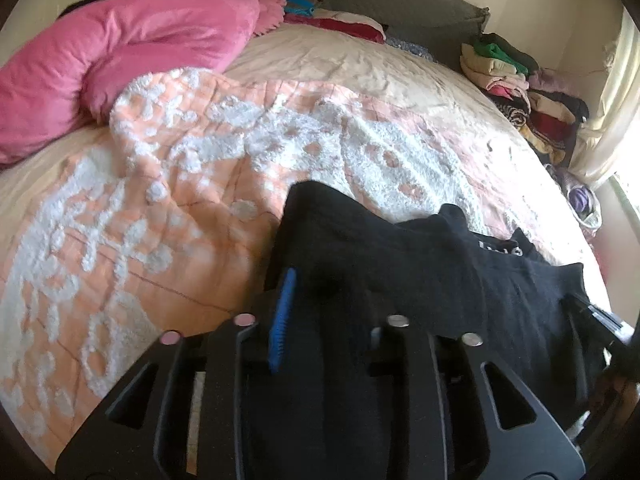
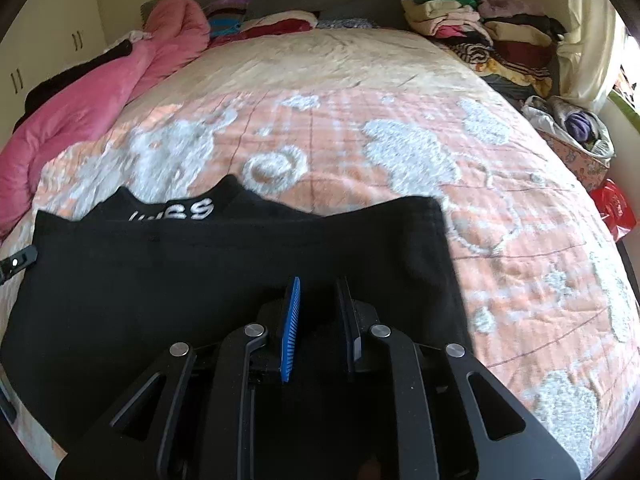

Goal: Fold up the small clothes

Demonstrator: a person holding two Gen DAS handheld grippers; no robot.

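Note:
A black garment [image 1: 420,264] [image 2: 160,272] with white lettering [image 2: 192,210] hangs spread between my two grippers over the peach bedspread [image 1: 180,200] [image 2: 500,208]. In the left wrist view my left gripper [image 1: 320,276] stands open. Its blue pad [image 1: 282,316] shows bare, and the cloth lies between the jaws and drapes over the hidden right finger. My right gripper [image 2: 318,280] is shut on the garment's near edge, close to its right corner. The other gripper's tip [image 2: 16,262] shows at the garment's left end.
A pink duvet [image 1: 120,52] [image 2: 80,112] lies bunched along the bed's left side. Piles of folded clothes [image 1: 508,68] [image 2: 480,28] sit at the far right corner. A basket of laundry [image 2: 576,136] and a red bag [image 2: 612,208] stand beside the bed's right edge.

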